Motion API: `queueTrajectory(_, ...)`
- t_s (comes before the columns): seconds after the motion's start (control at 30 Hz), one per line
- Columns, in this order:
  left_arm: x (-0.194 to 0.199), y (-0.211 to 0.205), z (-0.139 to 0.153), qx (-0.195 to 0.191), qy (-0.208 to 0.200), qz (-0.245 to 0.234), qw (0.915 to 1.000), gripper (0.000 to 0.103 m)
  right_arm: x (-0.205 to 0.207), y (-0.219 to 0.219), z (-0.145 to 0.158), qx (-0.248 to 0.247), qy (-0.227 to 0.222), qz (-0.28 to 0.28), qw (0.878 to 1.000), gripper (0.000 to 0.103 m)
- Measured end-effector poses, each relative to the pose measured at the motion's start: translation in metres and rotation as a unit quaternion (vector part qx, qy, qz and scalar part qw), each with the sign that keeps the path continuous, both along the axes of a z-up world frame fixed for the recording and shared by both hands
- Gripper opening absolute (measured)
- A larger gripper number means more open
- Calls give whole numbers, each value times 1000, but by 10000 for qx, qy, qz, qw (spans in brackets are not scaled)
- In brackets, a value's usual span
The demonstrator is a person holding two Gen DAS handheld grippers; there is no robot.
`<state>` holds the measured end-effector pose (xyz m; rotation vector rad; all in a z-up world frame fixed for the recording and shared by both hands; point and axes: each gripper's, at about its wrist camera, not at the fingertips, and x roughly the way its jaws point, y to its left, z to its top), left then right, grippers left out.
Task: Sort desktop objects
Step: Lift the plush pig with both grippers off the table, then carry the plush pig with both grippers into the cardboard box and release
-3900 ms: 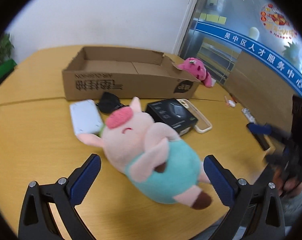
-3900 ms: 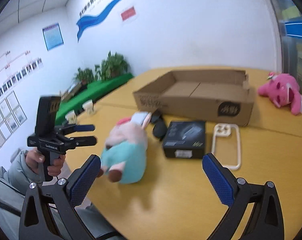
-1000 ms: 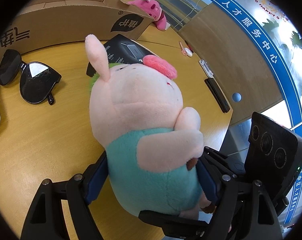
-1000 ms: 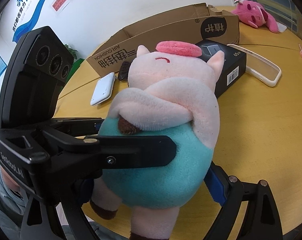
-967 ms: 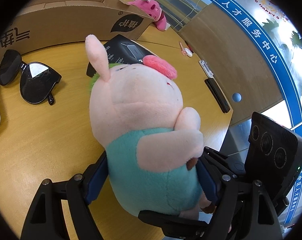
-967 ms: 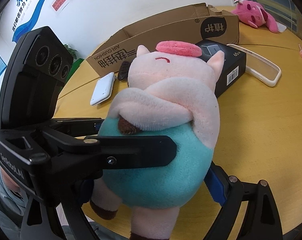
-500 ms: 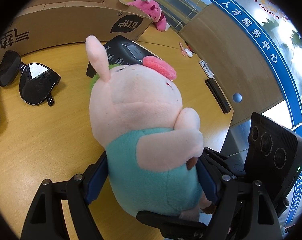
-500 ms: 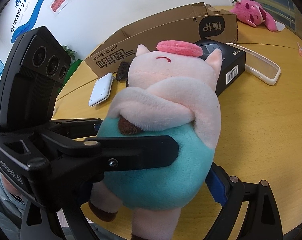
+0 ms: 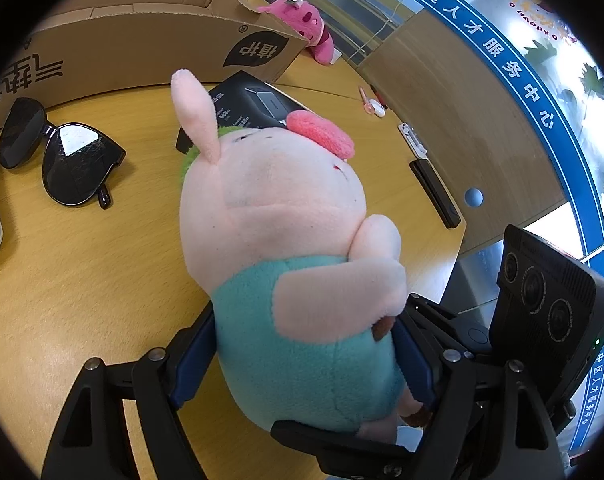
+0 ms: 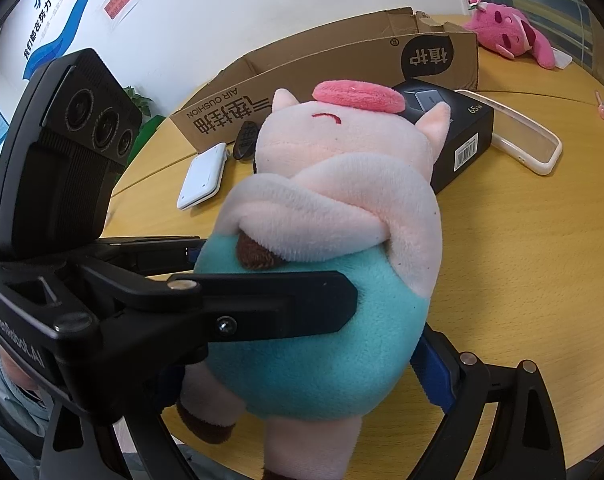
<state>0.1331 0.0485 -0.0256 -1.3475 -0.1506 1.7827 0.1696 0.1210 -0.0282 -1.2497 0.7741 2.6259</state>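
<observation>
Pig plush (image 9: pixel 285 264) lifted slightly, sunglasses (image 9: pixel 57 156) clear only left view

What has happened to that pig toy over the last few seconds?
The pig plush lay on the table between open tongs; now the left tongs and right tongs both clamp its teal body. The cardboard box, sunglasses and black box have not moved.
</observation>
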Motion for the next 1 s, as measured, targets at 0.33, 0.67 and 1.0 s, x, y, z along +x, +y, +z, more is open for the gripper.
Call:
queueTrajectory(0.33, 2, -5, 3, 56, 81, 16, 10000, 79, -4, -6, 0, 192, -36, 29, 9998, 92)
queueTrajectory(0.67, 13, -20, 49, 208, 1009, 196, 9945, 76, -12, -14, 20, 432, 290, 129, 9986, 90)
queueTrajectory(1.0, -35, -60, 157, 402, 2363, 995, 9657, 76, -78, -11, 119, 1110, 1216, 834, 9828, 90)
